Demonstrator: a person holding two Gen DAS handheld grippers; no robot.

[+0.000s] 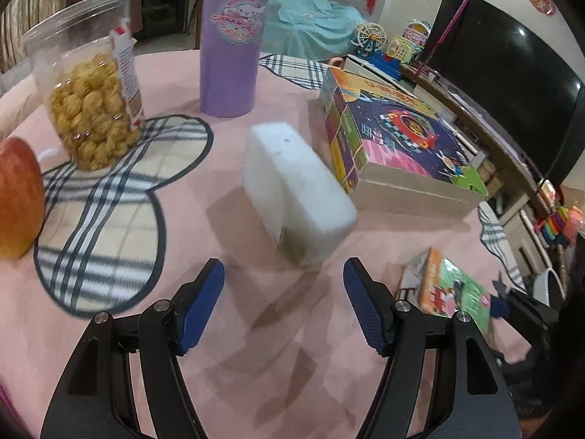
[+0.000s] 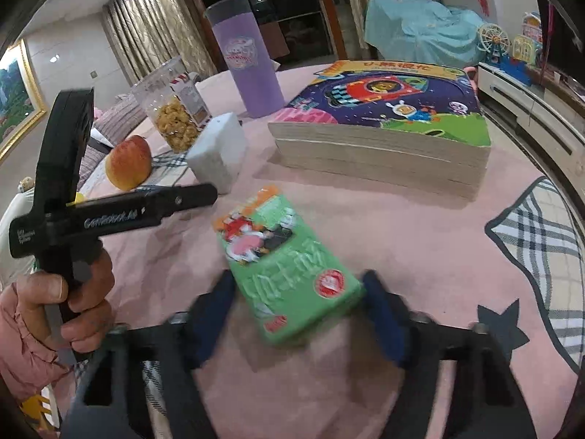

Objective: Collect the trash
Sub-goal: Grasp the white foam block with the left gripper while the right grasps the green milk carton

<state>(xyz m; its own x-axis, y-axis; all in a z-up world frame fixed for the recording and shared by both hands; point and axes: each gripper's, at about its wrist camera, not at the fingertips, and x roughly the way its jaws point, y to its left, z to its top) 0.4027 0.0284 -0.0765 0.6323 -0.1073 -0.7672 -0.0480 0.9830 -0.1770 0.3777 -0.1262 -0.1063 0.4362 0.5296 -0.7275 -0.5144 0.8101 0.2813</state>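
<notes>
A white foam block [image 1: 296,186] lies on the pink tablecloth [image 1: 256,347], tilted against a stack of picture books [image 1: 402,139]. My left gripper [image 1: 283,269] is open just short of the block's near end, with nothing between its pads. A green drink carton [image 2: 289,259] lies flat on the cloth. Its near end sits between the blue pads of my right gripper [image 2: 298,281], which press on both sides, though that view is blurred. In the left wrist view the carton [image 1: 453,289] shows at the right. A hand [image 2: 73,292] holds the left tool beside the block [image 2: 219,150].
An apple [image 1: 18,197], a clear snack jar [image 1: 91,109] and a tall purple tumbler [image 1: 234,40] stand at the far left. Checked mats [image 1: 109,219] lie on the cloth. The book stack [image 2: 384,124] fills the far right. A television [image 1: 504,84] stands beyond the table.
</notes>
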